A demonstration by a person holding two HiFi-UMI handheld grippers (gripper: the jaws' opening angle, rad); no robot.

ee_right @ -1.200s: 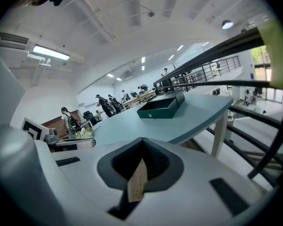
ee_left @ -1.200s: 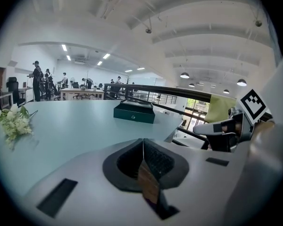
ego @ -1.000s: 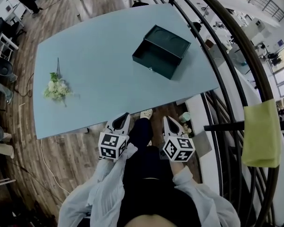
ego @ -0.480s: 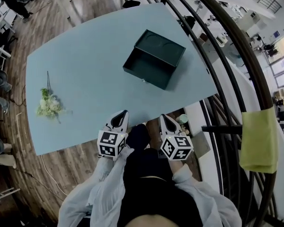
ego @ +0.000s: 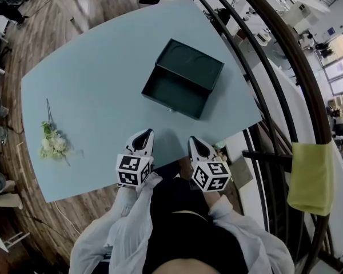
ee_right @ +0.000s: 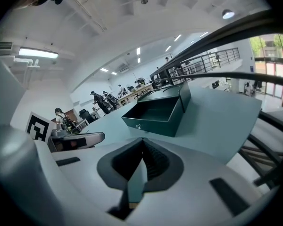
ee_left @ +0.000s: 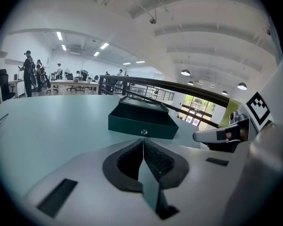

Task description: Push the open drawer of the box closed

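While two pinched grippers [ego: 143, 140] [ego: 196, 145] hover, one box's [ego: 193, 63] drawer [ego: 168, 91] gapes.

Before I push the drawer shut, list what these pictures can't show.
- Drawer inside: left gripper view, hidden behind its own front wall.
- Knob: head view, too small to tell its shape.
- Box back: every view, hidden by the box itself.
- Flowers: left gripper view, mostly cut off by the left edge.
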